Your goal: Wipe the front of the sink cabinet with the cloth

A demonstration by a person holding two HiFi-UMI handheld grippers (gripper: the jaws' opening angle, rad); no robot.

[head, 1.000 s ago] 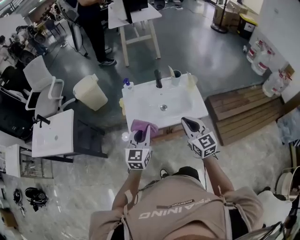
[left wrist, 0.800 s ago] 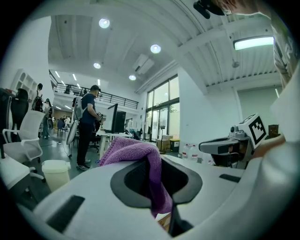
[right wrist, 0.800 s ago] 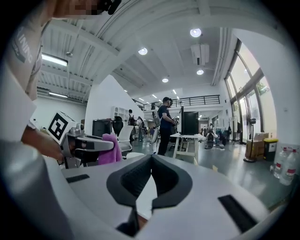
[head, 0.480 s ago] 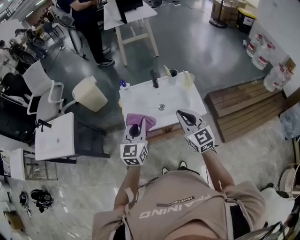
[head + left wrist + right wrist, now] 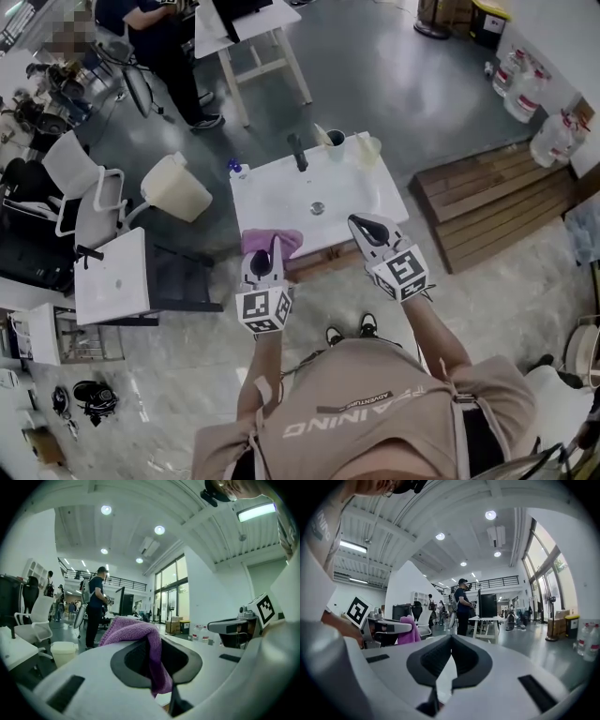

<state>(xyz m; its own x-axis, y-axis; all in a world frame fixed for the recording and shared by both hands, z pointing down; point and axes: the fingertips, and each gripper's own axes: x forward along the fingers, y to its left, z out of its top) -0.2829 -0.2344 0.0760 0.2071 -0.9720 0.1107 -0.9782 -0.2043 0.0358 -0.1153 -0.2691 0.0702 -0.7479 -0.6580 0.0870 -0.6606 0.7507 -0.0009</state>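
Note:
The sink cabinet stands in front of me in the head view, with a white basin top (image 5: pixel 281 202) and a strip of wooden front (image 5: pixel 314 262) showing under its near edge. A purple cloth (image 5: pixel 272 241) hangs over that near edge, and my left gripper (image 5: pixel 263 262) is shut on it. In the left gripper view the cloth (image 5: pixel 140 632) drapes out between the dark pads (image 5: pixel 180 660). My right gripper (image 5: pixel 364 228) hovers over the basin's near right corner, shut and holding nothing; its fingertips (image 5: pixel 464 660) meet in the right gripper view.
A black faucet (image 5: pixel 296 151), a cup (image 5: pixel 335 143) and a small bottle (image 5: pixel 235 169) stand at the basin's back. A cream bin (image 5: pixel 177 187), a white chair (image 5: pixel 89 202) and a second white unit (image 5: pixel 112 277) are left. A wooden platform (image 5: pixel 492 202) lies right. A person (image 5: pixel 164 52) stands far left.
Both grippers have drawn back a little toward me from the basin, and the whole scene has slid up in the head view. The cloth has stayed in my left gripper.

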